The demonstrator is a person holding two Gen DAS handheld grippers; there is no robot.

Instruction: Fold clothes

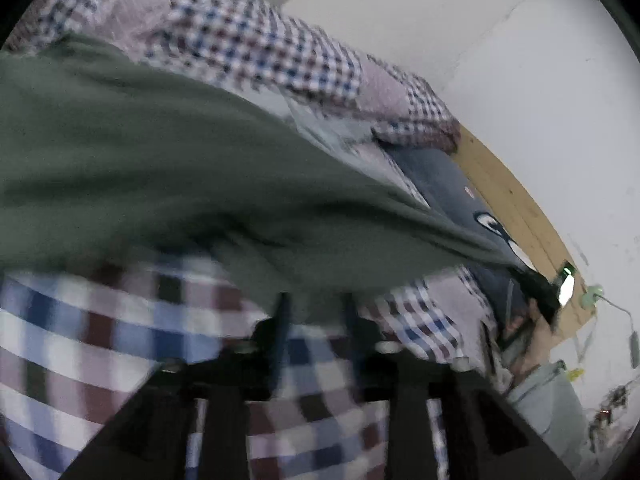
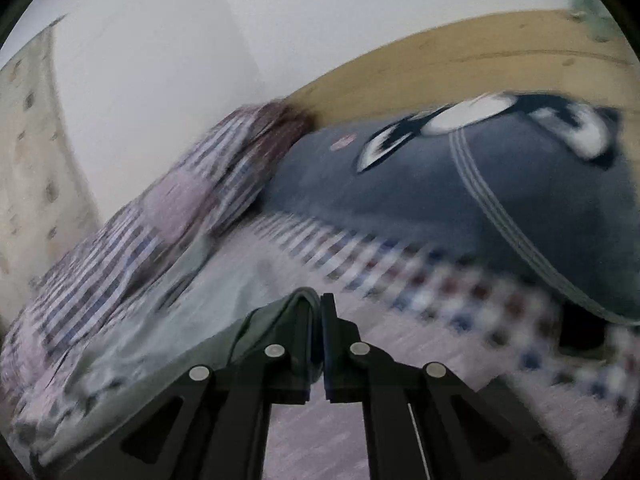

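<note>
Left gripper (image 1: 314,312): its fingers pinch a fold of the green garment (image 1: 168,168), with only a narrow gap between them; the tips are half buried in the cloth, so the exact contact is hard to read.
Right gripper (image 2: 318,312): jaws closed tight on a green hem (image 2: 280,320) that bunches over the left finger.
Garment position: stretched in the air above the checked bedspread (image 1: 100,340), running from the left gripper's fingers up and away to the right.
Left view only: the far end of the garment, where a dark blurred shape, possibly the other gripper, meets it; also a checked pillow (image 1: 256,44).
Right view only: a dark blue cushion (image 2: 460,192) with white markings against a wooden headboard (image 2: 440,60), and a patterned curtain (image 2: 28,152).
Hard to make out: both views are smeared by motion; the garment's type cannot be told.
</note>
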